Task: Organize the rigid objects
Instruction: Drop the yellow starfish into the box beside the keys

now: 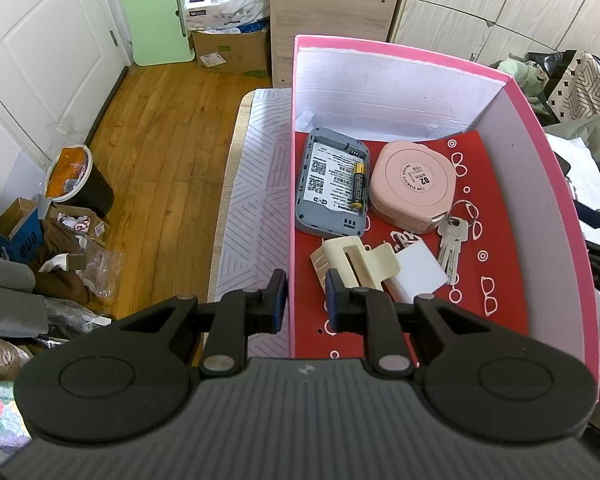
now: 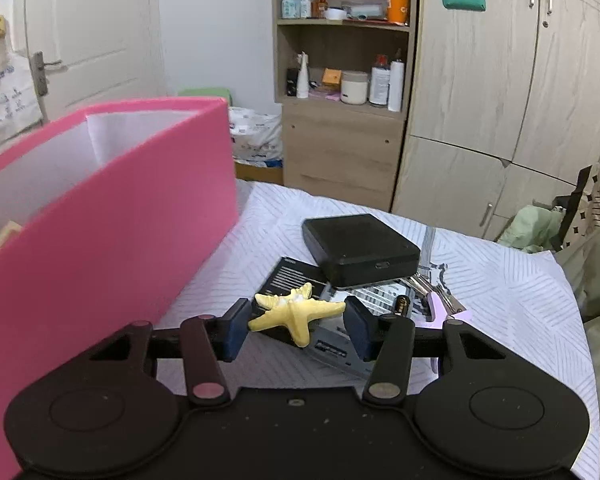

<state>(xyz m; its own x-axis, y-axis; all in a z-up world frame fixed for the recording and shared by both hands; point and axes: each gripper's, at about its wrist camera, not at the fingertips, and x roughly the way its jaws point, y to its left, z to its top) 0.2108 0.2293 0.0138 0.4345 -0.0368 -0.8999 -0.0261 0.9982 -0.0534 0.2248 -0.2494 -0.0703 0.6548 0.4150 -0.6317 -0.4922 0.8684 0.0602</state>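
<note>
Nearest the right wrist camera, the right gripper [image 2: 296, 326] frames a yellow starfish [image 2: 296, 314], one blue pad [image 2: 236, 330] at an arm tip on each side. Whether the pads already press on it cannot be told; the gap is moderate. Under the starfish lies a black booklet [image 2: 288, 278] and a grey device [image 2: 340, 354] with a battery [image 2: 403, 305] on it; a black box [image 2: 360, 250] sits just behind, all on the striped cloth [image 2: 500, 300] covering the table. A pink box [image 2: 112, 240] stands along the cloth's left side.

From the left wrist view, the left gripper [image 1: 306, 300] straddles the pink box's left wall at its near corner, jaws narrow, seemingly steadying it. Inside, on the red floor [image 1: 500, 248], are a grey router [image 1: 330, 188] carrying a battery [image 1: 358, 186], a pink round case [image 1: 414, 186], keys [image 1: 452, 246], a cream hair clip [image 1: 352, 262] and a white block [image 1: 418, 274].

Likely step: gripping the starfish to move it into the box. Close across the body rather than thin arm tips, lift straight up so the booklet stays put, and clear the pink wall before lowering onto bare red floor
</note>
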